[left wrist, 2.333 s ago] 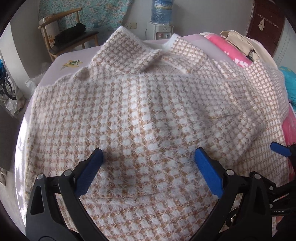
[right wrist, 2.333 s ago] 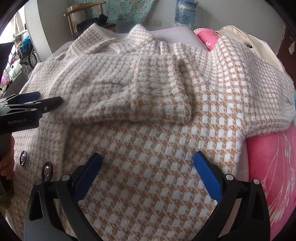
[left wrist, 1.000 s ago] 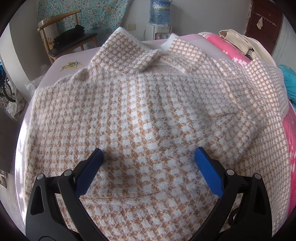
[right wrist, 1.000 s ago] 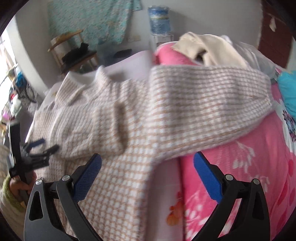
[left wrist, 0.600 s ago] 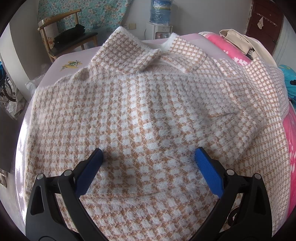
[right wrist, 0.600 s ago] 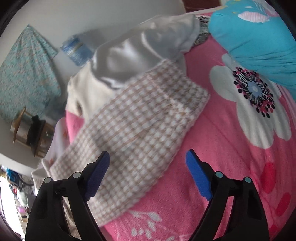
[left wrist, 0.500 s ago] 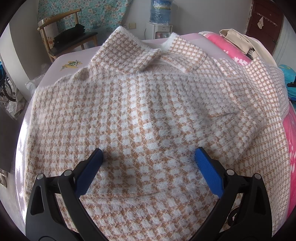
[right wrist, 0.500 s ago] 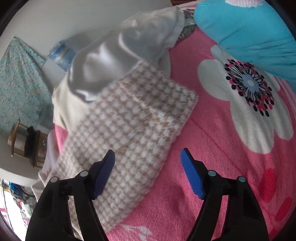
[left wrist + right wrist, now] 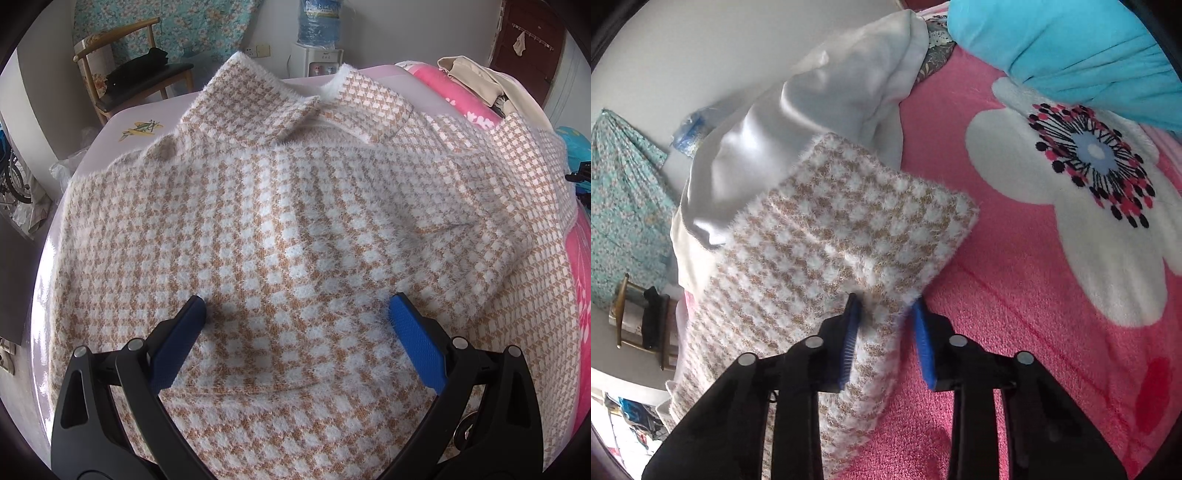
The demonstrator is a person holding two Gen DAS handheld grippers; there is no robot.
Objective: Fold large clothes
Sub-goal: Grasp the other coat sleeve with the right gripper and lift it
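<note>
A fuzzy tan-and-white checked coat (image 9: 295,229) lies spread on the bed, collar at the far side. My left gripper (image 9: 295,317) is open and rests on the coat's body, empty. One sleeve is folded across the body at the right. The other sleeve (image 9: 849,229) stretches out over the pink blanket. My right gripper (image 9: 886,310) has its blue pads closed in on the edge of that sleeve near its cuff end, pinching the fabric.
A pink flowered blanket (image 9: 1034,295) covers the bed's right side. A white garment (image 9: 812,110) and a turquoise cloth (image 9: 1052,48) lie beyond the sleeve. A wooden chair (image 9: 129,74) and a water dispenser (image 9: 317,44) stand behind the bed.
My right gripper swung away from the coat's body to the outstretched sleeve and narrowed its jaws onto the sleeve edge. The left gripper has stayed still and open.
</note>
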